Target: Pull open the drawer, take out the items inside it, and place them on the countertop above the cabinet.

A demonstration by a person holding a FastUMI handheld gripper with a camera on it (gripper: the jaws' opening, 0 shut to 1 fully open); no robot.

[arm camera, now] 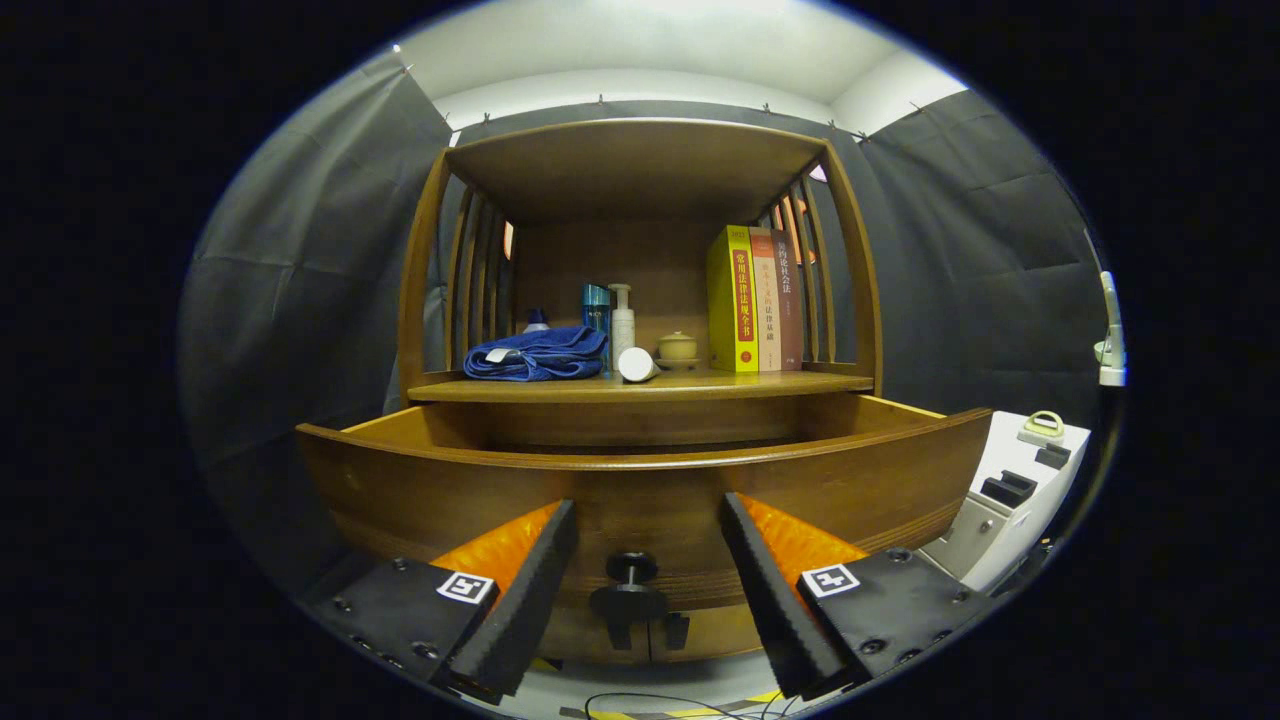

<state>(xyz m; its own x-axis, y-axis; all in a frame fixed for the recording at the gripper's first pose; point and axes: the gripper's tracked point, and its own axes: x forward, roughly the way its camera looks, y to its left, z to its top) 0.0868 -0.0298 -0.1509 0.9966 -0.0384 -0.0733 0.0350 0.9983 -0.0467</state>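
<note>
The drawer [640, 490] stands pulled out from the cabinet [640, 300], its front panel running crosswise just ahead of the gripper [645, 590], and its knob [630, 585] sits between the spread fingers, which touch nothing. The camera looks level at the panel from low down, so whatever lies inside is hidden behind the front edge. To reach in, the gripper likely has to rise above that edge and tip downward; the countertop [640, 385] lies just beyond, already carrying a folded towel [535, 355], bottles and books.
</note>
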